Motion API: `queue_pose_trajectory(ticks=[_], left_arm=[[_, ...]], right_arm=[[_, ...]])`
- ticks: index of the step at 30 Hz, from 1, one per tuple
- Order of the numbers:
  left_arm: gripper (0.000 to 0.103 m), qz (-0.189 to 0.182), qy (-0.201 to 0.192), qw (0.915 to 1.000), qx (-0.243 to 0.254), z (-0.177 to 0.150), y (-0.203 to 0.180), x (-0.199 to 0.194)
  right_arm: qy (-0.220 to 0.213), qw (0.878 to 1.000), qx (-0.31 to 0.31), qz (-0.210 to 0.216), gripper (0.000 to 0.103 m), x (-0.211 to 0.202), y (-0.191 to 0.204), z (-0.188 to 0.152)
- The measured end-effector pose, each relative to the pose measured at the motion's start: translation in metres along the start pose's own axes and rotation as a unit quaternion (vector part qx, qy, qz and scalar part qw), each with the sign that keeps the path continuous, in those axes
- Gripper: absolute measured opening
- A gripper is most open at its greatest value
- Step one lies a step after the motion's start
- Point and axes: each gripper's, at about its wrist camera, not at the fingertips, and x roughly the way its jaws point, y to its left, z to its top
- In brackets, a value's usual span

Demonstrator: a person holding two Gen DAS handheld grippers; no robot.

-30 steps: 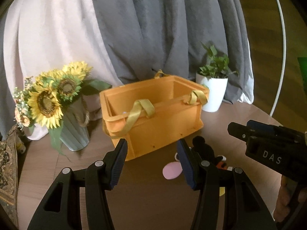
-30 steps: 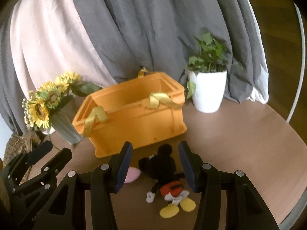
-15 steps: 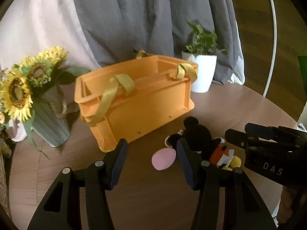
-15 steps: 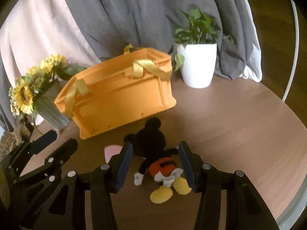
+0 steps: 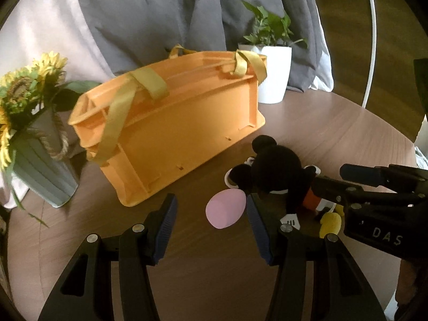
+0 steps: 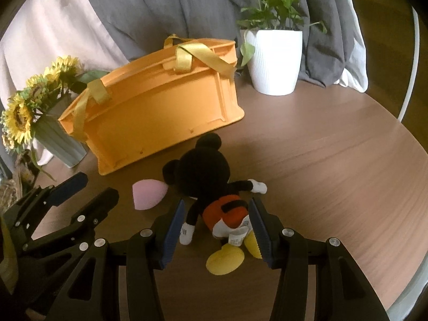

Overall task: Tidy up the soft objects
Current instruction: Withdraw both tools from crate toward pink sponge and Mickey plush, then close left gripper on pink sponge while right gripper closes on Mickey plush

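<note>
Right wrist view: mouse plush [image 6: 211,176] lies face-down between the wide-spread right claw [image 6: 216,224]

The right claw [image 5: 385,234] body reads "DAS" (white letters)

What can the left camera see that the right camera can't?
Only the left view shows the left tool head-on, open around the pink egg. Only the right view shows the right tool open around the mouse toy's orange shorts, and its yellow feet clearly. Both show the orange box, sunflowers, potted plant and table.
</note>
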Motion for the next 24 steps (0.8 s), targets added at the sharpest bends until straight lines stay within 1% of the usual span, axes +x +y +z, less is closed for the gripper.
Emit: queue_pose_trajectory(ticks=[9, 18, 21, 23, 24], left_arm=[[0.053, -0.018, 0.011, 0.9996, 0.017, -0.001, 0.001, 0.025], [0.053, -0.033, 0.032, 0.9989, 0.013, -0.006, 0.002, 0.047], [0.054, -0.04, 0.033, 0.9986, 0.014, -0.006, 0.0, 0.051], [0.051, -0.045, 0.034, 0.9983, 0.016, -0.005, -0.002, 0.052], [0.049, -0.047, 0.034, 0.9982, 0.016, -0.005, -0.002, 0.053]], right_arm=[[0.011, 1.0, 0.002, -0.005, 0.051, 0.014, 0.002, -0.001], [0.026, 1.0, 0.011, -0.009, 0.051, 0.031, 0.001, -0.002], [0.029, 0.999, 0.012, -0.012, 0.051, 0.035, 0.0, -0.003], [0.028, 0.999, 0.012, -0.011, 0.051, 0.036, 0.0, -0.003], [0.029, 0.999, 0.012, -0.011, 0.051, 0.036, 0.0, -0.003]])
